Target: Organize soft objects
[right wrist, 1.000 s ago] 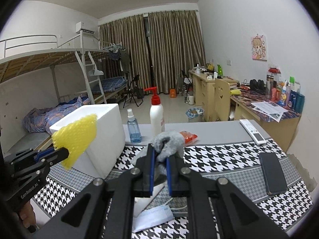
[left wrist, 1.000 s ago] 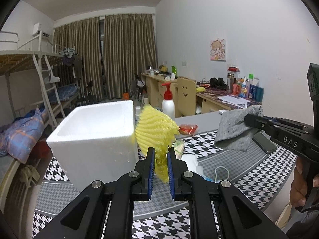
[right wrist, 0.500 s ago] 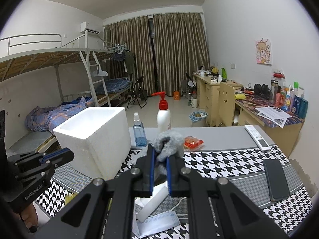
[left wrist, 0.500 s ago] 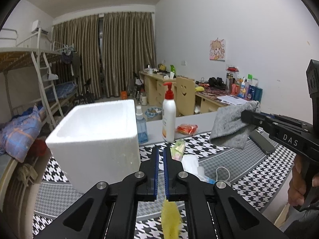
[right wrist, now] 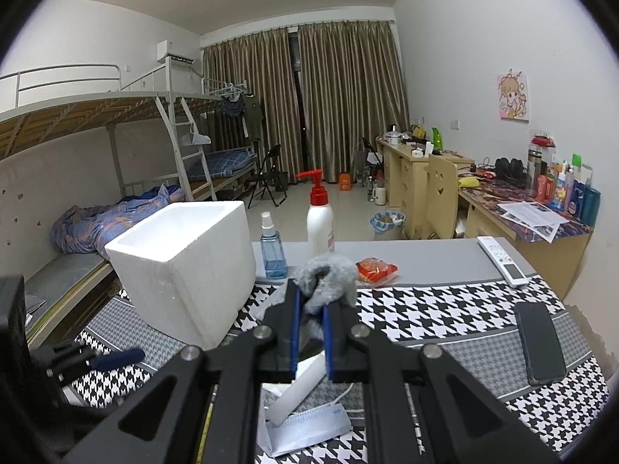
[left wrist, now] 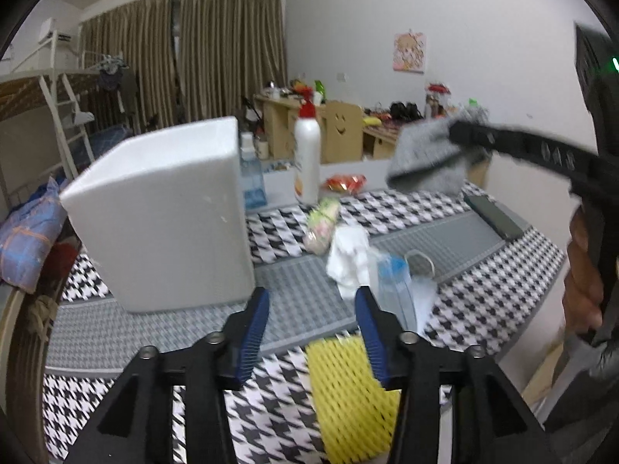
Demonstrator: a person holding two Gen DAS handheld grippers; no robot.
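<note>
My left wrist view is smeared with motion blur, so the small things at its centre are hard to read: a crumpled white tissue [left wrist: 348,259], a greenish-pink bundle [left wrist: 322,224] above it that I cannot identify, and a blue face mask [left wrist: 394,290] partly cut off by my right finger. The yellow foam net [left wrist: 350,398] lies low in that frame on the cloth, its edges hidden behind the finger; my left gripper [left wrist: 312,311] stands spread wide above it, holding nothing. In the right wrist view that gripper shows only as a blue-tipped finger at lower left.

My right gripper [right wrist: 309,315] is pressed together on the grey cloth [right wrist: 329,276], which bunches above the fingers and hangs lifted off the table at the upper right of the left view. Its lower folds are hidden by the jaws.

I count one white foam box [right wrist: 185,266] left of centre, one pump bottle [right wrist: 320,218], one blue spray bottle [right wrist: 272,249], one red snack packet [right wrist: 376,268], one phone [right wrist: 539,342] and one remote [right wrist: 501,261].

The table carries a black-and-white houndstooth mat [right wrist: 445,309] with grey bands. Behind are a bunk bed [right wrist: 96,123] upper left, brown curtains [right wrist: 305,100] and cluttered desks [right wrist: 514,212] along the right wall.
</note>
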